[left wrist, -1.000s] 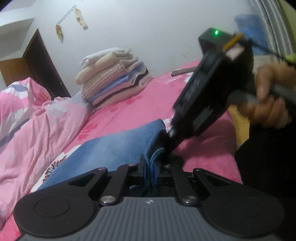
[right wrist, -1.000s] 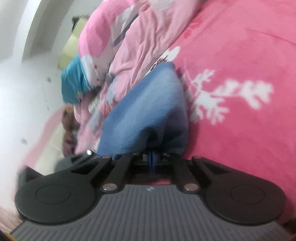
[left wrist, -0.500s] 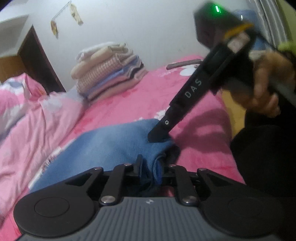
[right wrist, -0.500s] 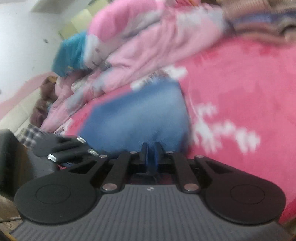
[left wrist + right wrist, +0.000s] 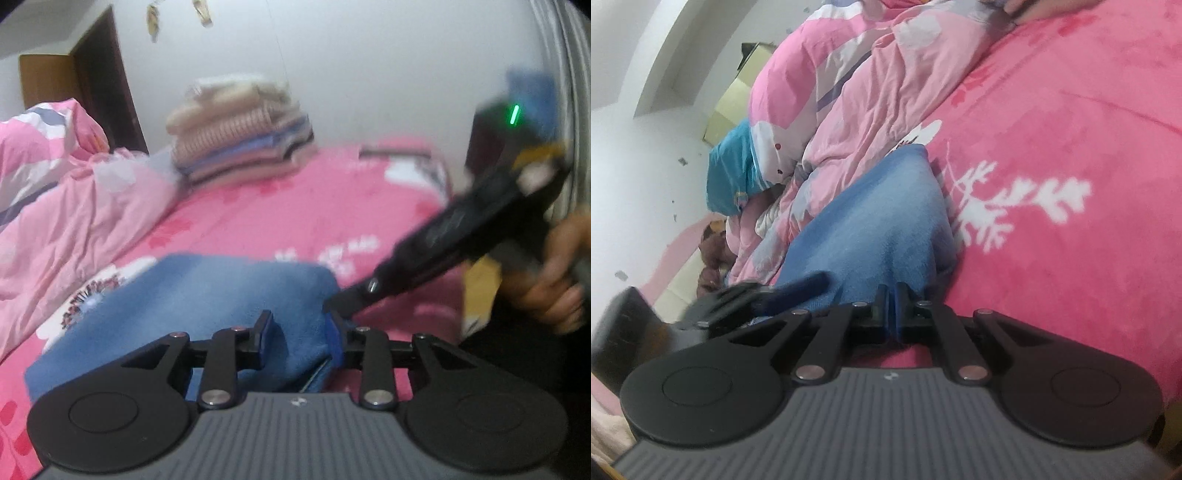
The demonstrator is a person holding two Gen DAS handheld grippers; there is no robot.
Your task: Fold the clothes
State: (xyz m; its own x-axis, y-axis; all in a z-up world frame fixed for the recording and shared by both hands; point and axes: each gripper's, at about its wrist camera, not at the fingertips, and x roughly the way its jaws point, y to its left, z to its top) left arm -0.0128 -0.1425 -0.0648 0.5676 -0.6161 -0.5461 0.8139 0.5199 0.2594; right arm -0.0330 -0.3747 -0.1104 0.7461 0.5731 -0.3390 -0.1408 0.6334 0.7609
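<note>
Left hand-held gripper (image 5: pixel 301 338) opening around blue garment (image 5: pixel 207 295); right hand-held gripper (image 5: pixel 891 308) apparently pinching it.

The folded garment (image 5: pixel 207 295) at centre frame is a soft mid-blue, plain, without print. Beneath it the bedsheet (image 5: pixel 295 221) is hot pink scattered with white leaf sprigs and deeper pink blossoms. At the left, the quilt (image 5: pixel 74 206) is pale pink with white and grey-violet patches. The stack of folded clothes (image 5: pixel 240 129) at upper centre runs cream, beige stripe, lilac-blue, pink. Both grippers are black with blue pads, grey ribbed bodies. In the right wrist view a turquoise cloth (image 5: pixel 733 173) sits at left.
</note>
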